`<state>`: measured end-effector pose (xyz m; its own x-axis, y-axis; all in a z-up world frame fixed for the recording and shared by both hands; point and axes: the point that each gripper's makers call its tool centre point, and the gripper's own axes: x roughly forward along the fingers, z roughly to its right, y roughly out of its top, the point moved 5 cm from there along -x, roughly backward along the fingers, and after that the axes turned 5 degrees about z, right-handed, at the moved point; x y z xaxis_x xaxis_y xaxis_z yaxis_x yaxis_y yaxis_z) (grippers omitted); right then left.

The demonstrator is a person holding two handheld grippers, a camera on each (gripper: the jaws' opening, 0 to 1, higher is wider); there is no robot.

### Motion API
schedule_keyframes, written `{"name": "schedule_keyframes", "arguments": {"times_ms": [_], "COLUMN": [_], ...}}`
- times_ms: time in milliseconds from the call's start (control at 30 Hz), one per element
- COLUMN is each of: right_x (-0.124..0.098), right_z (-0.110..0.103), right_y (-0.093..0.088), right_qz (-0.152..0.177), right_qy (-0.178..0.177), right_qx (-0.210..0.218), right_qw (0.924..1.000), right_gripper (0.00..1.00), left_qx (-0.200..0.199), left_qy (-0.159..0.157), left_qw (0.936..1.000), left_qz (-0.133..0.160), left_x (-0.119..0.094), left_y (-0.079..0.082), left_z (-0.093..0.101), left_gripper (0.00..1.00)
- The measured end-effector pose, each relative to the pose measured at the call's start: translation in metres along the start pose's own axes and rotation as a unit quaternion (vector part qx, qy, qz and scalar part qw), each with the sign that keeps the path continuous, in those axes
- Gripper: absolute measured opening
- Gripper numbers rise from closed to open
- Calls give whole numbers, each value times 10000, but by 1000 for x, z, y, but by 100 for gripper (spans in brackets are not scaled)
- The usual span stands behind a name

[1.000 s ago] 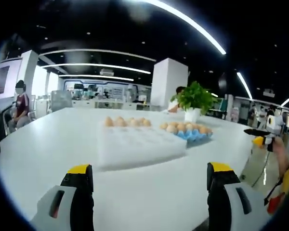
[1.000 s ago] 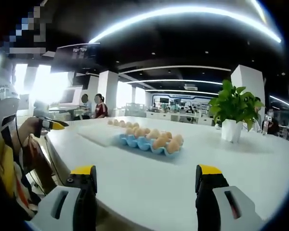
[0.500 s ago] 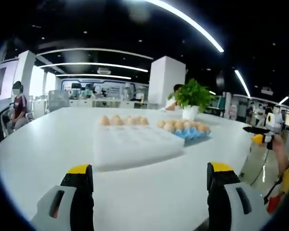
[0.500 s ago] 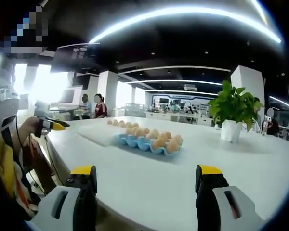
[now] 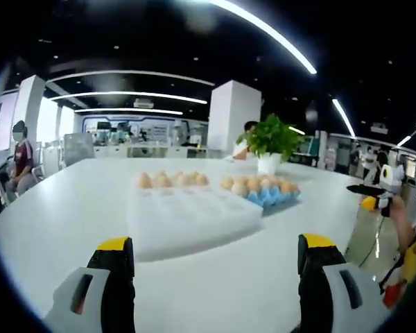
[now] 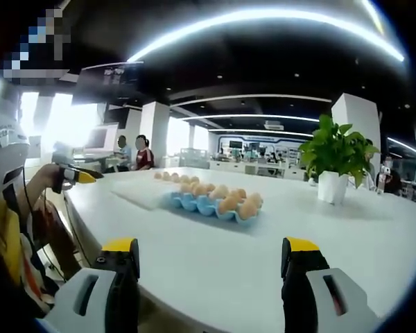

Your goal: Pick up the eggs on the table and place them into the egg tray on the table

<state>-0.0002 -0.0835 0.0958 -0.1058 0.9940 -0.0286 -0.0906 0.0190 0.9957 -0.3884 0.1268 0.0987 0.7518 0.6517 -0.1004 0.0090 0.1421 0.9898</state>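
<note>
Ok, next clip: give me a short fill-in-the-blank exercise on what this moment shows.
1. The eggs beside the white tray sit in a tray coloured ____.
2. The potted plant stands in a pot coloured ____.
3. Both jaws of the left hand-held gripper have tips coloured ____.
4. The right hand-held gripper holds ____.

Missing words: blue; white; yellow; nothing

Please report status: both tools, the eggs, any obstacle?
Left tool open, empty. Right tool open, empty. Eggs behind white tray, untouched. Nothing in the way.
</note>
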Motion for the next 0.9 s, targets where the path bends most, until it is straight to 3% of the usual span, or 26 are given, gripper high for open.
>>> {"name": "schedule_keyframes", "arguments": {"times_ms": [133, 300, 900], "right_x": [1, 1, -2], "right_z": [0, 2, 7], "right_y": [-1, -3, -6], "right_qz": [3, -19, -15], "right_qy": [20, -11, -101], "right_qx": [10, 22, 76], "right_qw": [10000, 10000, 9999], "right_gripper": [88, 88, 88], "left_qx": [189, 6, 239], "left_qy": [-108, -377, -928], "left_qw": [9997, 9992, 9949], "left_qz": [-120, -100, -311], "left_x": [17, 36, 90], "left_y": [4, 8, 31], "left_z": [-4, -4, -1], "left_gripper": [100, 99, 98]}}
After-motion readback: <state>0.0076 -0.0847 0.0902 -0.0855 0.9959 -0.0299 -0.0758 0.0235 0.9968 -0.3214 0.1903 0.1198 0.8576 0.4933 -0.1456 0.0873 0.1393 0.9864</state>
